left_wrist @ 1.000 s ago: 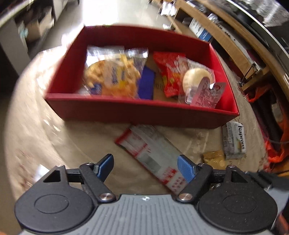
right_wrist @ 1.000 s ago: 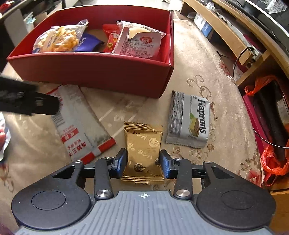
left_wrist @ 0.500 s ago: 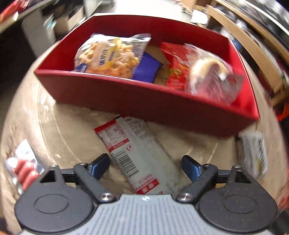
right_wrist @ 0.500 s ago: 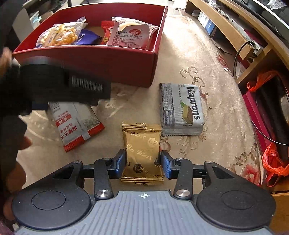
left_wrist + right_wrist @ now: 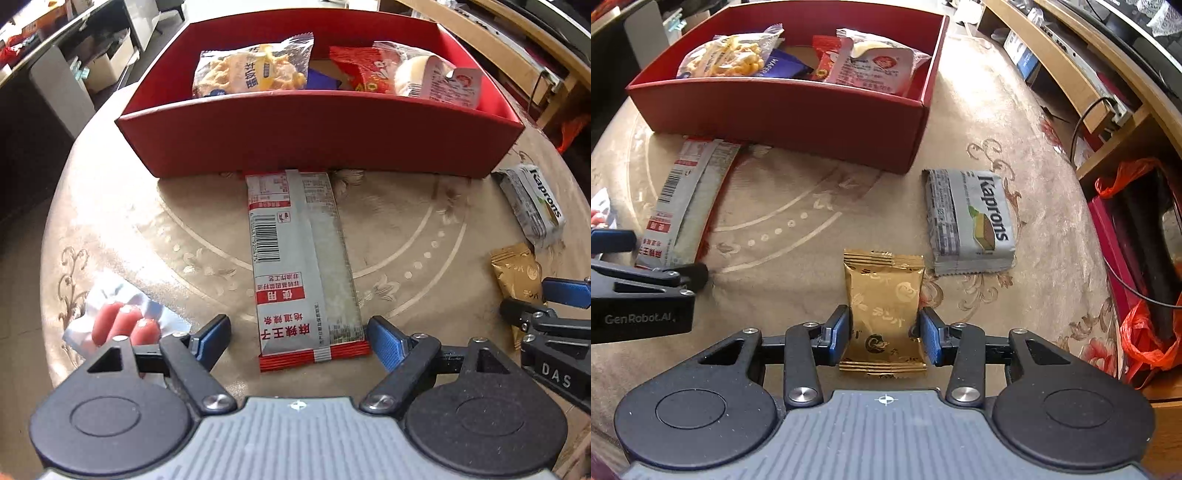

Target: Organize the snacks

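Note:
A red box (image 5: 321, 144) (image 5: 783, 110) at the back of the round table holds several snack packets. A long grey and red packet (image 5: 303, 266) (image 5: 683, 206) lies in front of it. My left gripper (image 5: 299, 341) is open, its fingers either side of that packet's near end. My right gripper (image 5: 884, 332) is shut on a gold packet (image 5: 882, 306) (image 5: 517, 273) that rests on the table. A grey Kaprons wafer pack (image 5: 971, 221) (image 5: 535, 203) lies just beyond it, to the right.
A clear packet of red sausages (image 5: 118, 321) lies at the table's left, near my left gripper. Wooden shelving (image 5: 1071, 74) and an orange bag (image 5: 1145, 332) stand off the table's right edge. The beige cloth (image 5: 798, 206) covers the table.
My left gripper swung round and lined up with the long grey packet, now straight between its open fingers. My right gripper stayed around the gold packet.

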`<state>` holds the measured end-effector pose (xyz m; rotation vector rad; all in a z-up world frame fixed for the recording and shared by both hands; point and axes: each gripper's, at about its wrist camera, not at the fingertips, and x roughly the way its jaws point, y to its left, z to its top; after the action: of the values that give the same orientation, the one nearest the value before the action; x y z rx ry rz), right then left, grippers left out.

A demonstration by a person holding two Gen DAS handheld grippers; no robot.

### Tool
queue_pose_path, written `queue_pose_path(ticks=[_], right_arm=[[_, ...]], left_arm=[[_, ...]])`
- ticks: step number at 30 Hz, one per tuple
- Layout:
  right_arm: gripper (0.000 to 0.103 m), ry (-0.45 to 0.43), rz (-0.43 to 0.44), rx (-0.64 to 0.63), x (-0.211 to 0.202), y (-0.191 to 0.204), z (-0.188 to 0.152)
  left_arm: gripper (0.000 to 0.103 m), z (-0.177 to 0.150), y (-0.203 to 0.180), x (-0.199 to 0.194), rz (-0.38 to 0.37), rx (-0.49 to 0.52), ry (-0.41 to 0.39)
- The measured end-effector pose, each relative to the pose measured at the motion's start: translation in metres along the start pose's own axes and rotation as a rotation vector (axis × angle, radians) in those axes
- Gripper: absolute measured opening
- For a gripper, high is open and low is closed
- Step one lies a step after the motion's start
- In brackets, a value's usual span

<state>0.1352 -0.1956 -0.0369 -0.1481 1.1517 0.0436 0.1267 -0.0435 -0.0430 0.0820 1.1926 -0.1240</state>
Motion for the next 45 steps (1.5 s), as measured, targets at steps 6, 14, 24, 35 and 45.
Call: queue_pose_path(ticks=[6, 14, 24, 35, 45], right_arm=[[0.056, -0.017, -0.025, -0.021, 0.001, 0.009, 0.002], [0.091, -0.015, -0.049, 0.032, 0.009, -0.009, -0.001], [0.072, -0.030, 0.027, 0.058, 0.006, -0.008, -0.006], [0.046, -0.041, 0.074, 0.027, -0.003, 0.006, -0.009], [0.045, -0.038, 0.097, 0.000, -0.014, 0.027, -0.030]], left_arm=[[0.088, 0.012, -0.005, 0.006, 0.006, 0.025, -0.024], [0.102, 0.019, -0.005, 0.017, -0.003, 0.034, -0.036], [0.099, 0.014, -0.008, 0.016, -0.004, 0.055, -0.056], [0.064, 0.003, -0.018, -0.003, -0.049, 0.123, -0.065], [0.055, -0.024, -0.008, -0.018, -0.085, 0.160, -0.034]])
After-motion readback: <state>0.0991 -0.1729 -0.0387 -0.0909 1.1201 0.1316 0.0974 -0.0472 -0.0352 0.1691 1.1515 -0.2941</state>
